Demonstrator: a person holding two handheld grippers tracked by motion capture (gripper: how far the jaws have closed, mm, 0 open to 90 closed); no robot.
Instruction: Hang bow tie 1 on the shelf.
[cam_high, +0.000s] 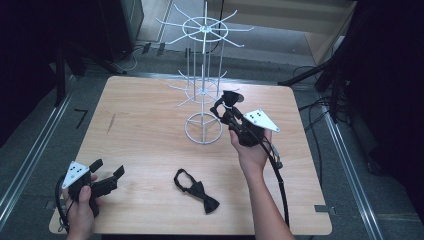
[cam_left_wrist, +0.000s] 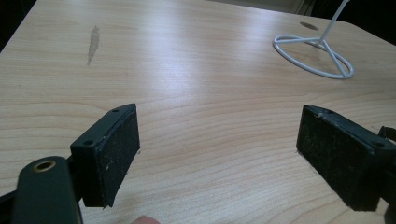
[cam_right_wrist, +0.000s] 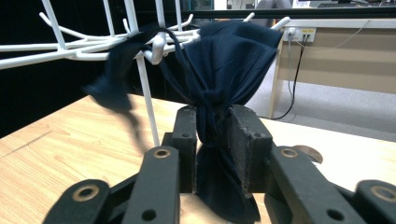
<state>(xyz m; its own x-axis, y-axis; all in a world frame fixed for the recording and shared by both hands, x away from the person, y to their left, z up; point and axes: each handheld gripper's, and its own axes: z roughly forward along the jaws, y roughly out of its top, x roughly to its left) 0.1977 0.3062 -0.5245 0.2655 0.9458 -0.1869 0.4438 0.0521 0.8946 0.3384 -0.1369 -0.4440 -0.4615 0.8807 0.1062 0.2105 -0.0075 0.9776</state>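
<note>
A white wire display rack (cam_high: 204, 75) stands at the table's far middle. My right gripper (cam_high: 223, 108) is raised beside its lower tier, shut on a dark bow tie (cam_high: 232, 97). In the right gripper view the jaws pinch that bow tie (cam_right_wrist: 229, 60) at its knot, and its strap (cam_right_wrist: 140, 39) loops over a rack hook (cam_right_wrist: 158, 45). A second black bow tie (cam_high: 196, 189) lies flat on the table near the front middle. My left gripper (cam_high: 108, 168) rests at the front left, open and holding nothing. Its wide-apart jaws frame bare wood in the left gripper view (cam_left_wrist: 217, 116).
The rack's ring base (cam_left_wrist: 313, 53) sits on the light wooden table (cam_high: 140, 130). A dark stain (cam_left_wrist: 93, 42) marks the wood at the left. Cables and dark stands surround the table on the floor. A desk (cam_right_wrist: 336, 51) stands beyond the far edge.
</note>
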